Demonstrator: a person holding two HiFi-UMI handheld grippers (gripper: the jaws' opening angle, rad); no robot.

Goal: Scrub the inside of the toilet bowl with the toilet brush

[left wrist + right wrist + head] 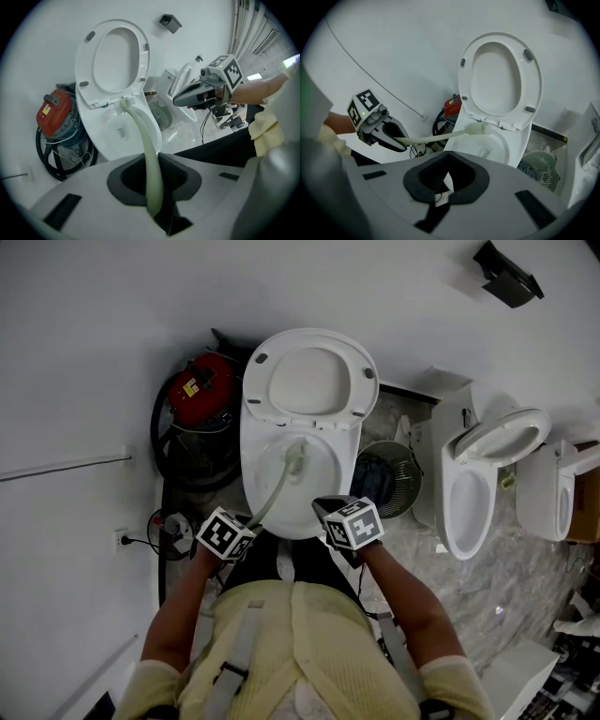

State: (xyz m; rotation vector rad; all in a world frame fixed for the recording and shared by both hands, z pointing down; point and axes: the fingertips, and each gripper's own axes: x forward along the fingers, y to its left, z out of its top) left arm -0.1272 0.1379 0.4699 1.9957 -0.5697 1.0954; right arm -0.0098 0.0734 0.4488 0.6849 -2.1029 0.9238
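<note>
Left gripper (154, 185) clamps the toilet brush (139, 125); right gripper (445, 182) closed on nothing. Yellow label (45, 110) on red vacuum (63, 115), frame left, unreadable; right gripper view misses it.

Grey marbled floor (487, 587) under toilet (249, 454), red vacuum (199, 390), mesh bin (406, 474).

- A toilet room or fixture test space: an open toilet (281, 460), a second toilet (472, 491) and a third toilet (551, 491) stand unpartitioned.
- Marble-patterned floor (487, 592), white wall (84, 352).
- Red vacuum cleaner (200, 390), mesh bin (392, 479).
</note>
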